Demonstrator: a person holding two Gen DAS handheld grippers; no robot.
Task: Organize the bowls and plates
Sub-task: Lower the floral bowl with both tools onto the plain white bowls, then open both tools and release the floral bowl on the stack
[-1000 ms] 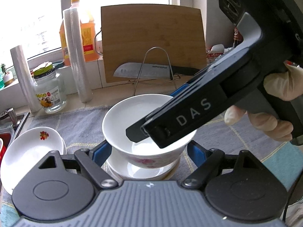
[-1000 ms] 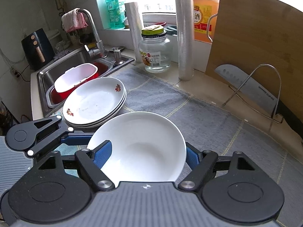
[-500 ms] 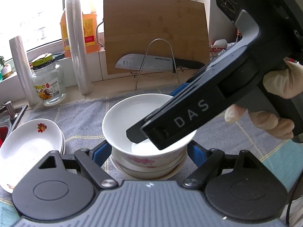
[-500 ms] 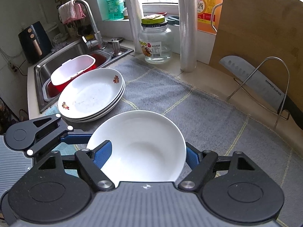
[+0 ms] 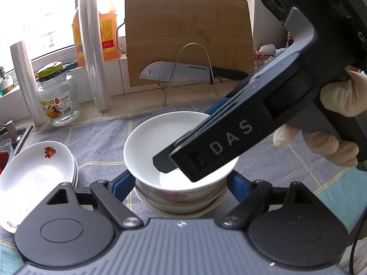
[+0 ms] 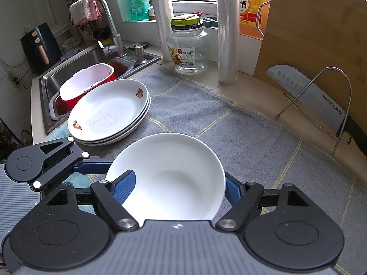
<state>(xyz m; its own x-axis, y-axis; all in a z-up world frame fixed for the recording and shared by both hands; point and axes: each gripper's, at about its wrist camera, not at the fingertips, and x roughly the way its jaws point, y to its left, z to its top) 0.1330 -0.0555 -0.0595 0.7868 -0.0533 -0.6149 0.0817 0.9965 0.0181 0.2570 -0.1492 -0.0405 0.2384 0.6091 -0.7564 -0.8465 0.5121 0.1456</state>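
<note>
Between my right gripper's (image 6: 176,183) fingers the white bowl (image 6: 169,174) sits pinched by its rim, nested on the bowl stack (image 5: 181,197); my left gripper (image 5: 181,183) brackets that stack, open. Plates (image 6: 110,112) look stacked beside it; release remains.

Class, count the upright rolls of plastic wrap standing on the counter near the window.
2. The taller roll stands in front of the orange bottle. The shorter roll stands left of the glass jar. Others may be hidden beyond the frame.
</note>
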